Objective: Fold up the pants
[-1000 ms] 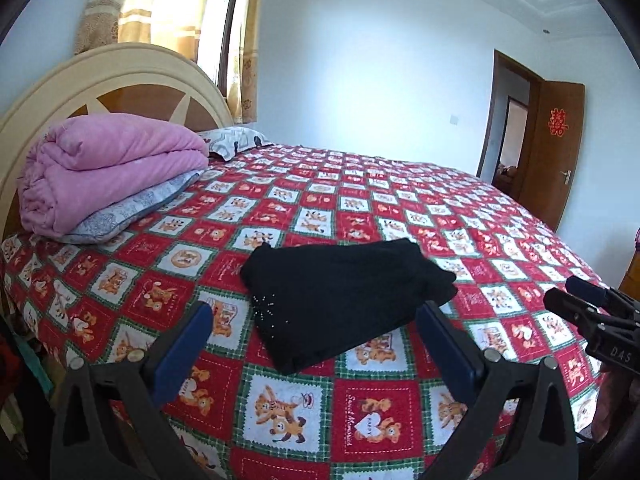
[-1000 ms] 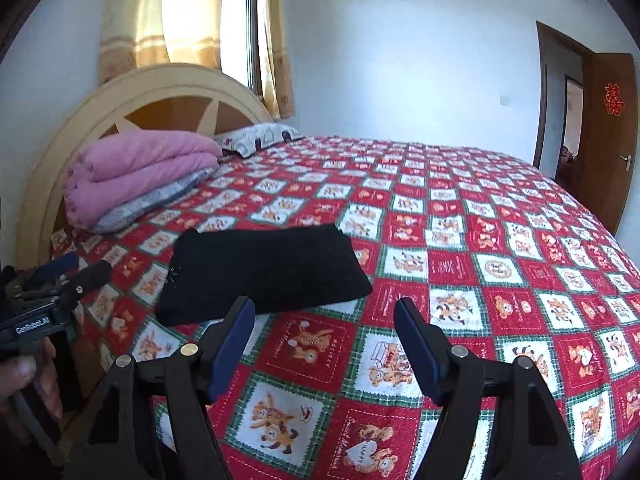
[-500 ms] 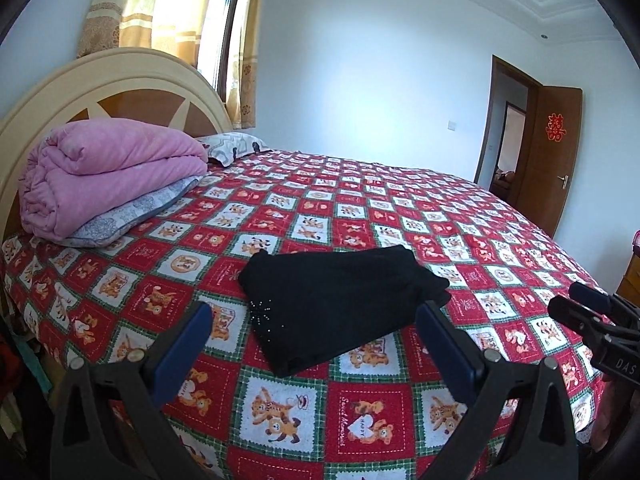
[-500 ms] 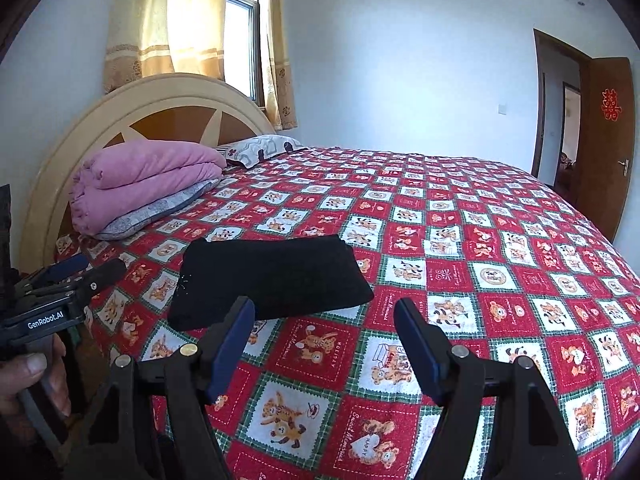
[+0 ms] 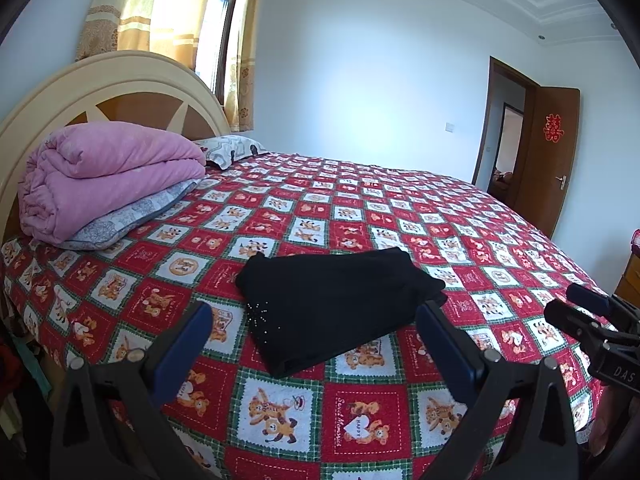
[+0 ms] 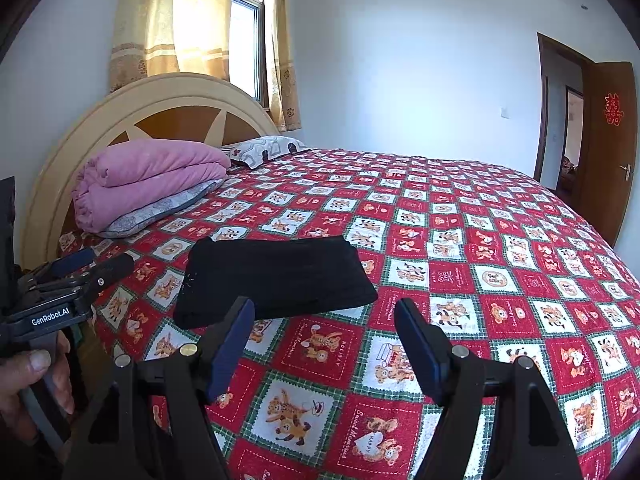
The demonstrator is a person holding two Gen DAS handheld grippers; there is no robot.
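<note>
The black pants (image 5: 336,300) lie folded into a compact rectangle on the red patchwork bedspread (image 5: 360,208), near the bed's front edge. They also show in the right wrist view (image 6: 276,276). My left gripper (image 5: 312,320) is open and empty, held back from the bed with the pants between and beyond its blue pads. My right gripper (image 6: 324,316) is open and empty, just to the right of the pants. Each gripper shows at the edge of the other's view, the right one (image 5: 588,316) and the left one (image 6: 80,272).
A folded pink quilt (image 5: 104,176) rests on a grey pillow (image 5: 132,216) by the cream headboard (image 5: 80,92). A patterned pillow (image 5: 232,148) lies further back. A window with yellow curtains (image 6: 192,20) is behind. A brown door (image 5: 556,152) stands open at right.
Both grippers have drawn back and tilted up a little, so the pants sit slightly lower and farther in both views. The pants have not moved.
</note>
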